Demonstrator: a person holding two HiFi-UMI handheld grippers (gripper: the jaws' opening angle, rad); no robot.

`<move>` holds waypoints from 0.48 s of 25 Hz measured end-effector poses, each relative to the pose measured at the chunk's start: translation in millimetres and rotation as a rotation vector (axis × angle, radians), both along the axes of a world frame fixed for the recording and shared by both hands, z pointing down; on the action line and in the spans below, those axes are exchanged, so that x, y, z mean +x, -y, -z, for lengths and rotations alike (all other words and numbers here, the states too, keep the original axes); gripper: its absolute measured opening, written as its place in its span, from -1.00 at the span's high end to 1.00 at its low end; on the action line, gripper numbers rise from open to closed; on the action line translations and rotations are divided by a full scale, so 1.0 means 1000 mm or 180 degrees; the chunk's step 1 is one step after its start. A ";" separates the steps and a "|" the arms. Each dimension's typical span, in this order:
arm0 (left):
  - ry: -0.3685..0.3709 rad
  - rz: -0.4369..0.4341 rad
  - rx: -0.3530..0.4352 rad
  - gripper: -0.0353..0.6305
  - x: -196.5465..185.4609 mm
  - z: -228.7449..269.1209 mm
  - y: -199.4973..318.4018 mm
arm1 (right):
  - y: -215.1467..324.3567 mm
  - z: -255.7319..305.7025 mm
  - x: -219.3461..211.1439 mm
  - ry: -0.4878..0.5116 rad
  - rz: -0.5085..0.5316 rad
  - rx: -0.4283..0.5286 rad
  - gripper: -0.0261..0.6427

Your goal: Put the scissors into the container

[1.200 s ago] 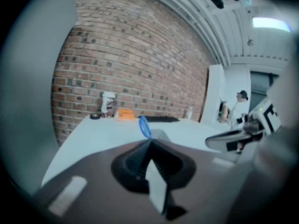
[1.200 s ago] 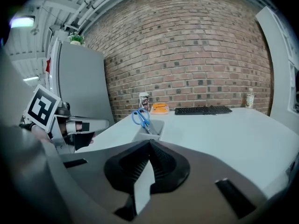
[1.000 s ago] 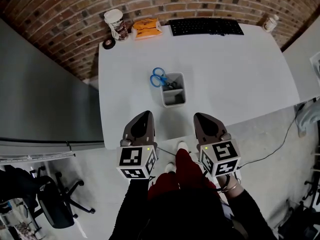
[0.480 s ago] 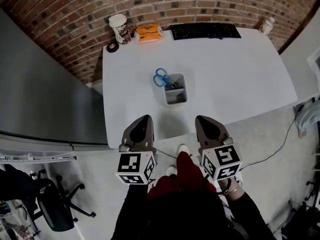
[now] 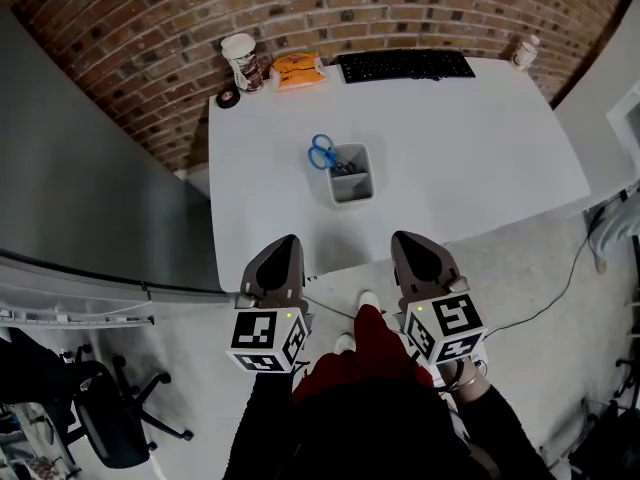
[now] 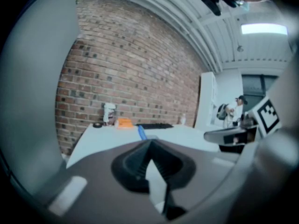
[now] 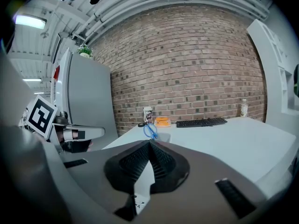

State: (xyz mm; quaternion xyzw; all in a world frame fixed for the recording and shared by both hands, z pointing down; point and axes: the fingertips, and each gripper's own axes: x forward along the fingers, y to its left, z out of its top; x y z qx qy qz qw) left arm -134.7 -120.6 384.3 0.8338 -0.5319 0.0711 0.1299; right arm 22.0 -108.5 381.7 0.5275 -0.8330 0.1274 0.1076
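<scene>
Holding both tools low at the near edge of the white table (image 5: 460, 148), you have the left gripper (image 5: 285, 240) clenched on nothing, its ribbed black pads meeting at the tip, and the right gripper (image 5: 405, 238) closed and empty in the same way. Each carries a cube printed with black-and-white square markers, which are patterns rather than words. Ahead of the two grippers, roughly between their lines and a little nearer the left one's, stands a small grey rectangular container (image 5: 352, 198) with rounded corners and smooth, plastic-looking walls. The scissors (image 5: 321, 154) are in it, blades down inside, with their blue loop handles leaning out over the corner farthest from you on the left gripper's side. Nothing else can be made out inside. Far beyond the container, along the rough red brick wall (image 5: 150, 28), you have a flat black keyboard (image 5: 405, 65) ahead of the right gripper. An orange crinkled packet (image 5: 298, 68), a white-lidded cup (image 5: 240, 60) with a patterned sleeve too small to read, and a dark ring (image 5: 228, 99) lie ahead of the left gripper. A small pale bottle (image 5: 521, 51) stands out to the right gripper's far right. A smooth grey cabinet (image 5: 80, 168) rises off the left gripper's outer side.
</scene>
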 end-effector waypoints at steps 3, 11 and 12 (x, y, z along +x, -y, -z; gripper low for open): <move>-0.0010 -0.0008 0.0020 0.89 -0.002 0.002 -0.006 | -0.006 0.005 -0.002 -0.0001 0.0005 0.0049 0.90; -0.0099 0.0019 0.0115 0.89 -0.011 0.010 -0.021 | -0.021 0.009 -0.005 0.0010 -0.0009 0.0094 0.89; -0.0106 0.0026 0.0116 0.89 -0.012 0.009 -0.024 | -0.024 0.008 -0.006 0.0022 -0.0009 0.0094 0.90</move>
